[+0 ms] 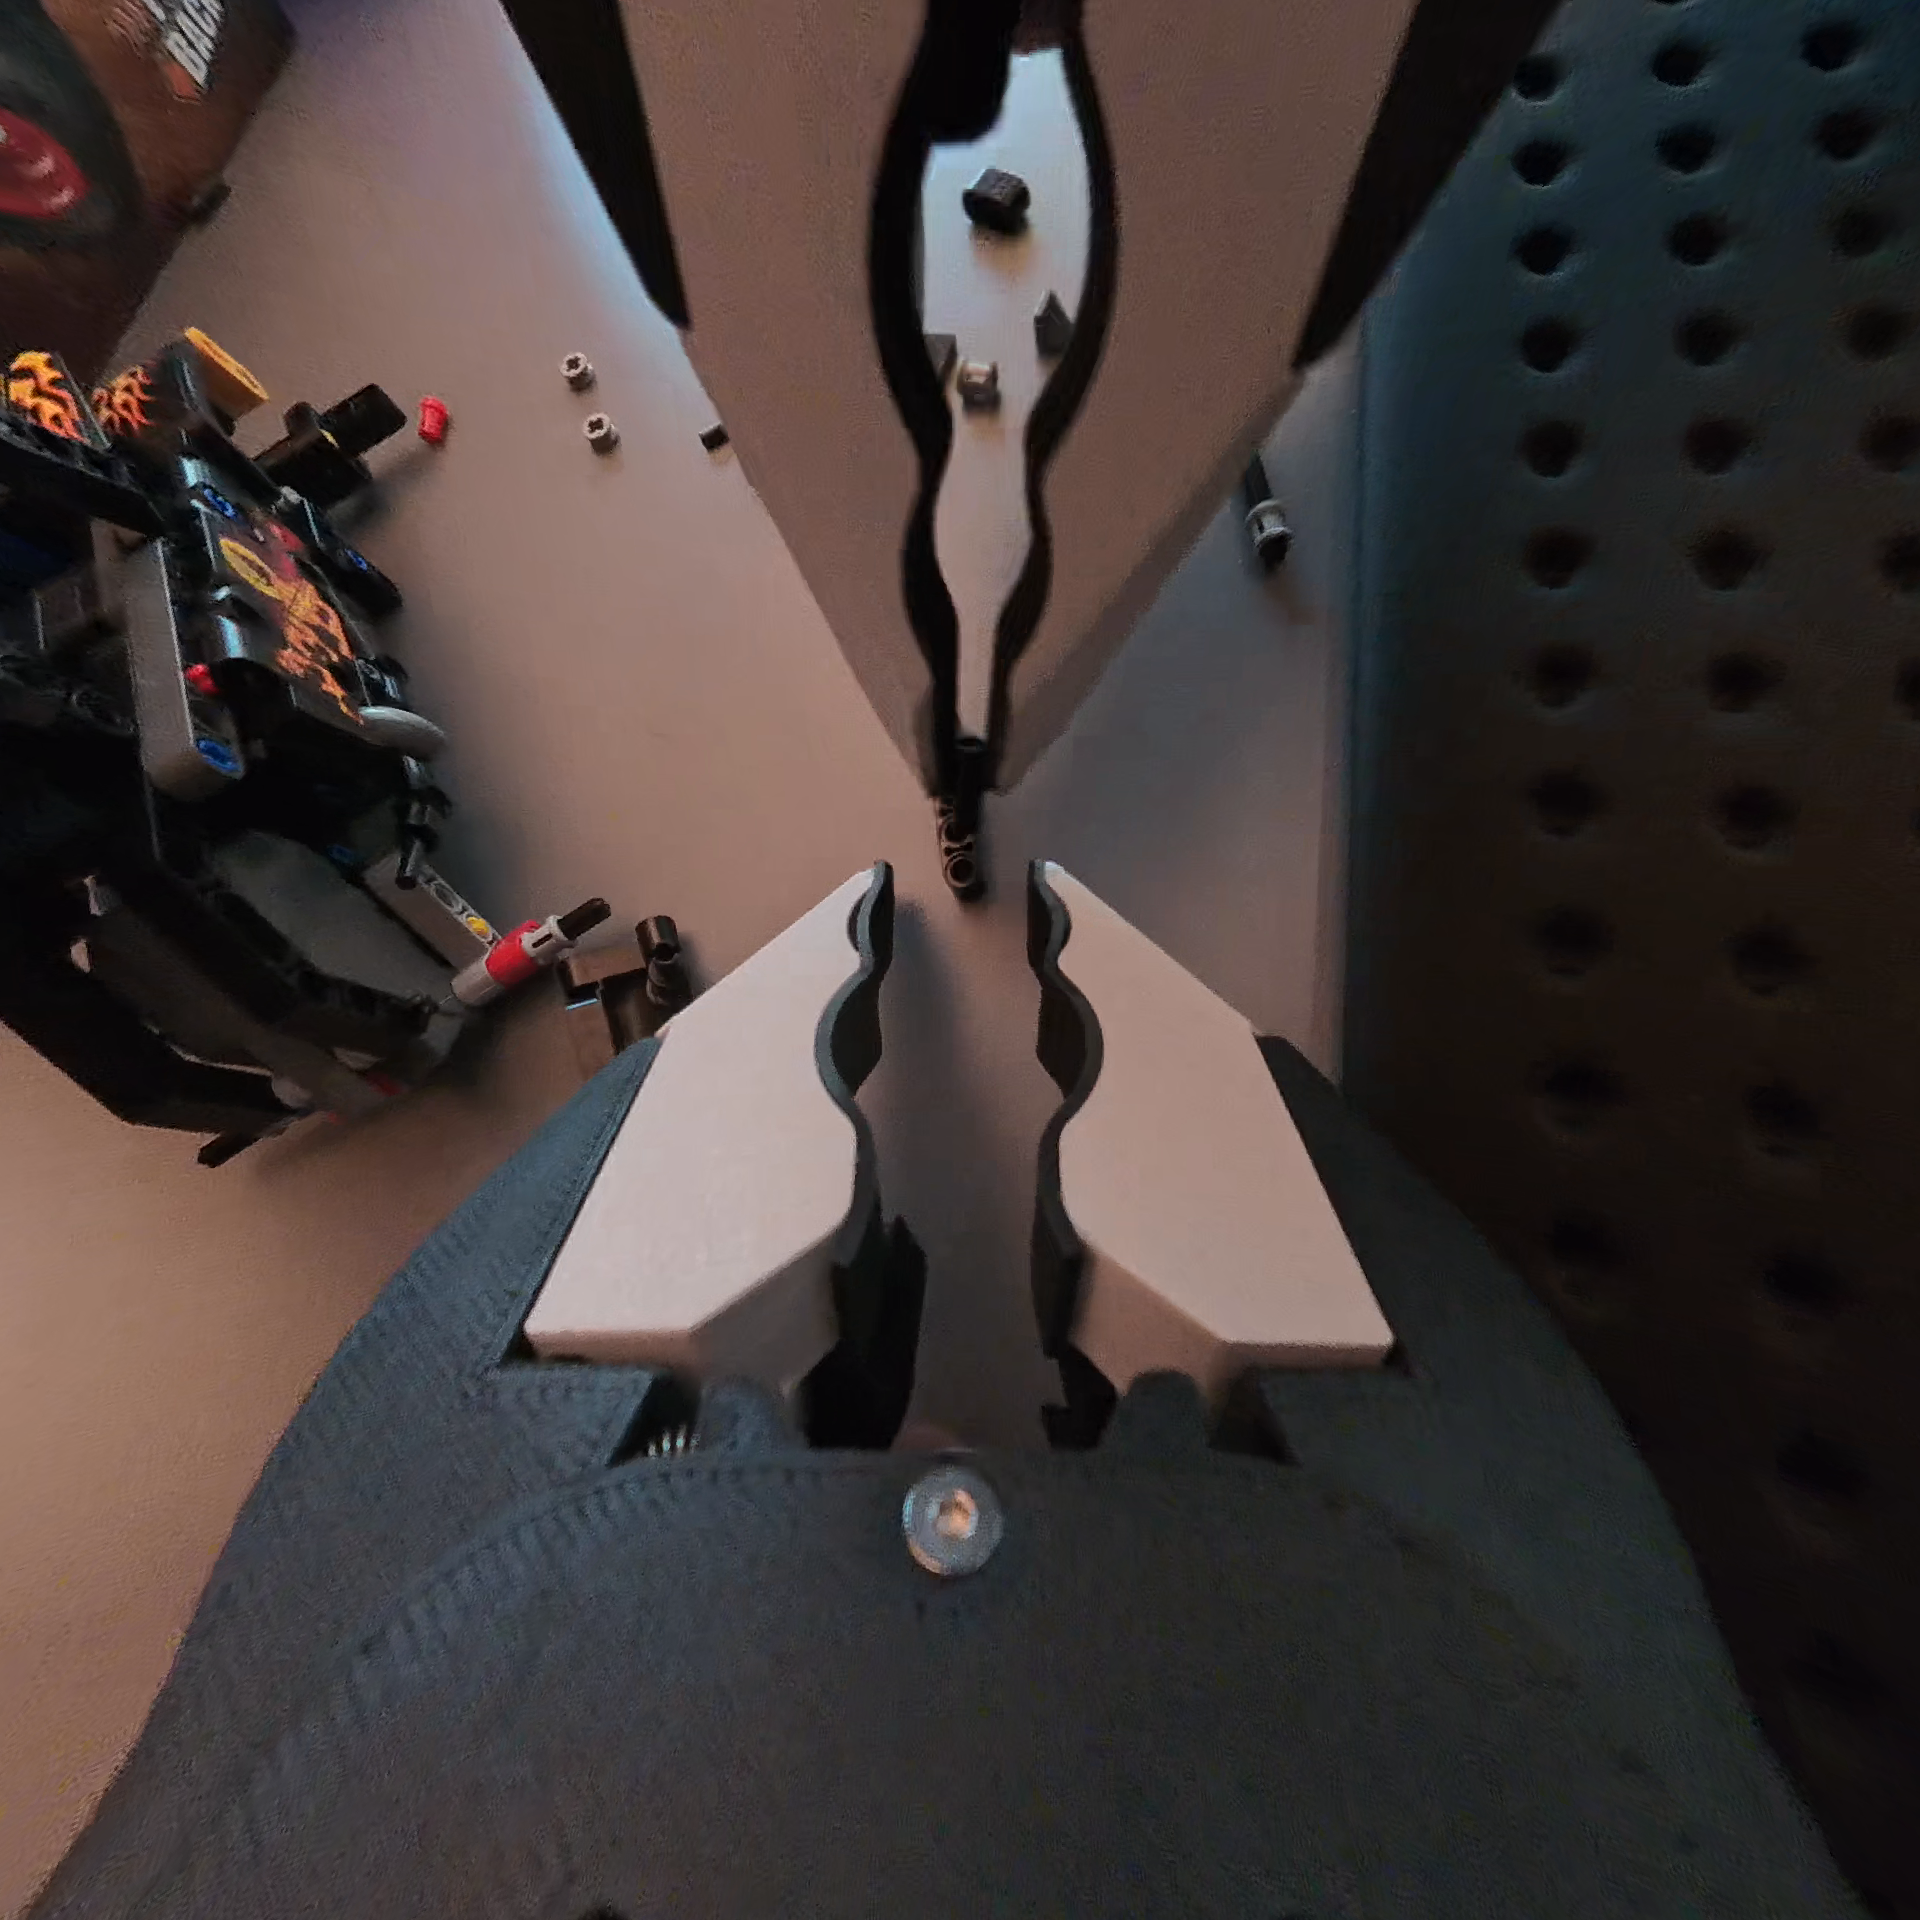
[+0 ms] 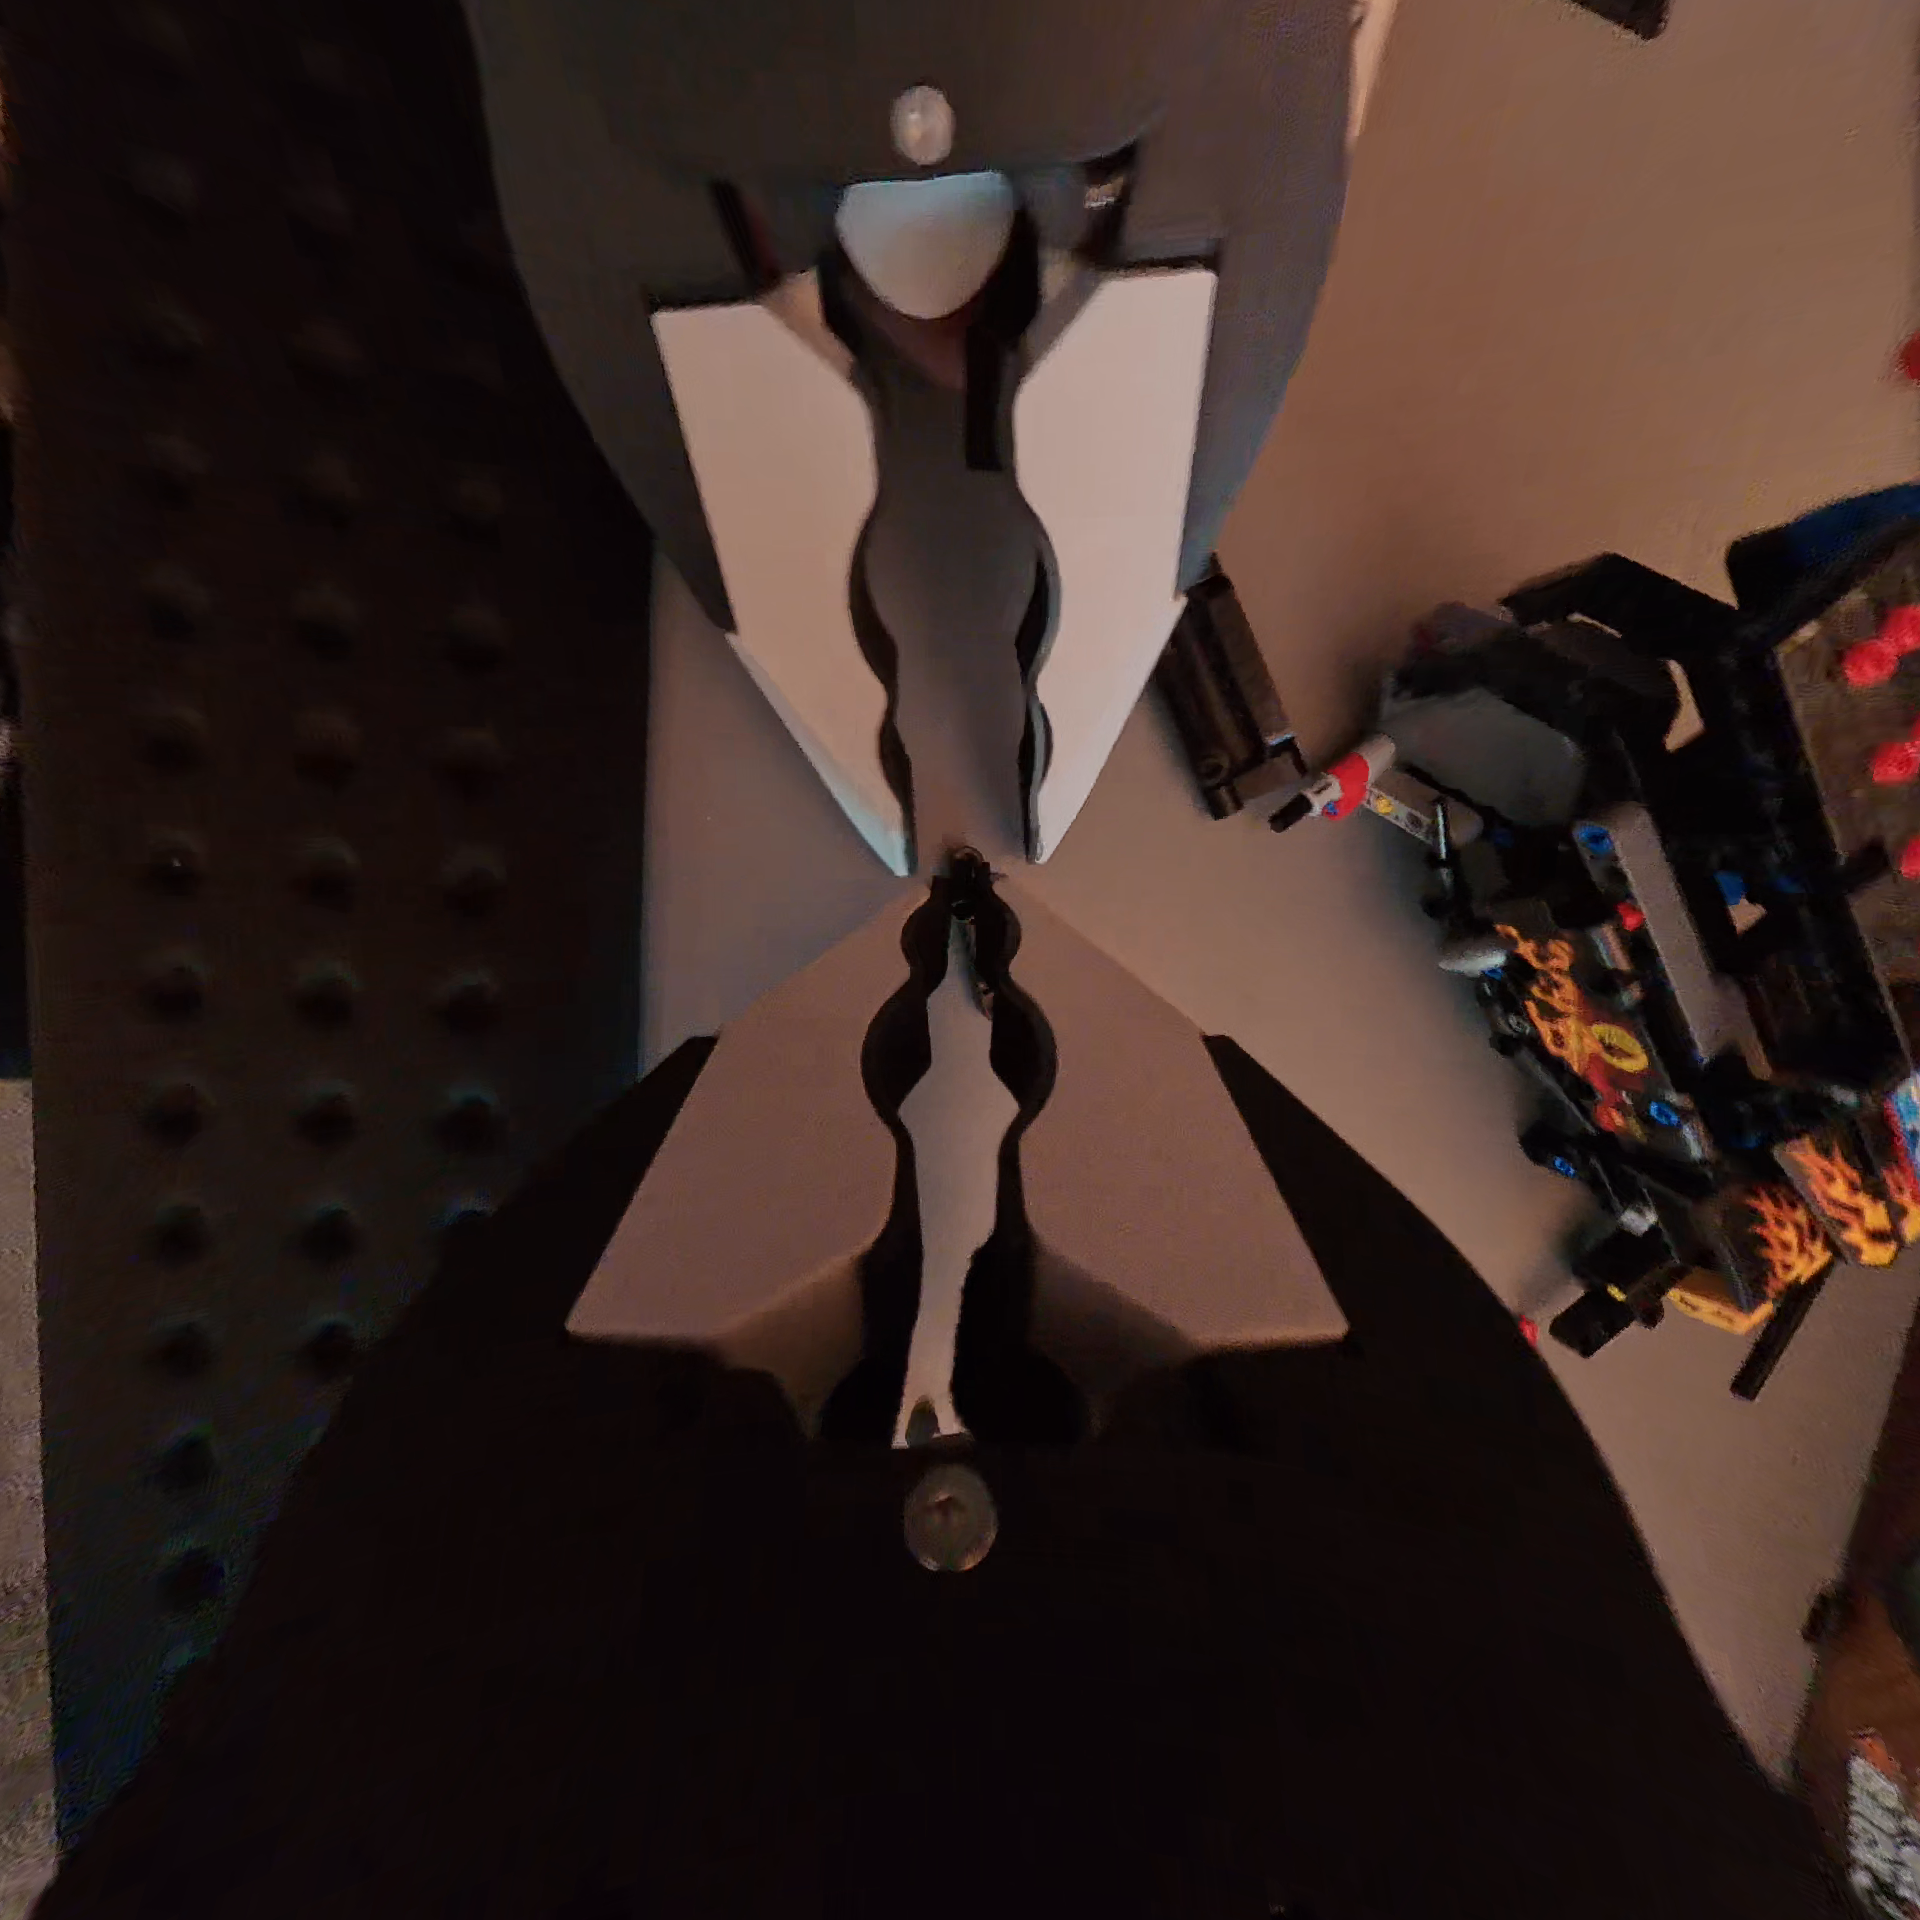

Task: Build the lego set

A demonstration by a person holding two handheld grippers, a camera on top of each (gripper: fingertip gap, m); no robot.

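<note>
My right gripper (image 2: 966, 914) is shut on a small black lego piece (image 2: 968, 881) held at its very tips. In the left wrist view it (image 1: 961, 774) comes in from the top, with the black piece (image 1: 961, 847) sticking out toward me. My left gripper (image 1: 961, 883) is open and empty, tip to tip with the right one, and the piece's free end reaches just between its fingertips. The left gripper also shows in the right wrist view (image 2: 971, 857). The partly built black lego model (image 1: 260, 727) with flame stickers lies on the table to the side (image 2: 1662, 935).
A dark perforated panel (image 1: 1662, 727) runs along one side (image 2: 312, 831). Loose parts lie on the pale table: a red piece (image 1: 433, 419), two grey bushes (image 1: 589, 400), a black pin (image 1: 1268, 514), black bits (image 1: 997, 194) and a black angled part (image 1: 623, 977). A printed box (image 1: 104, 125) stands behind. Only a small space, under 4 cm, lies between the two pairs of fingers.
</note>
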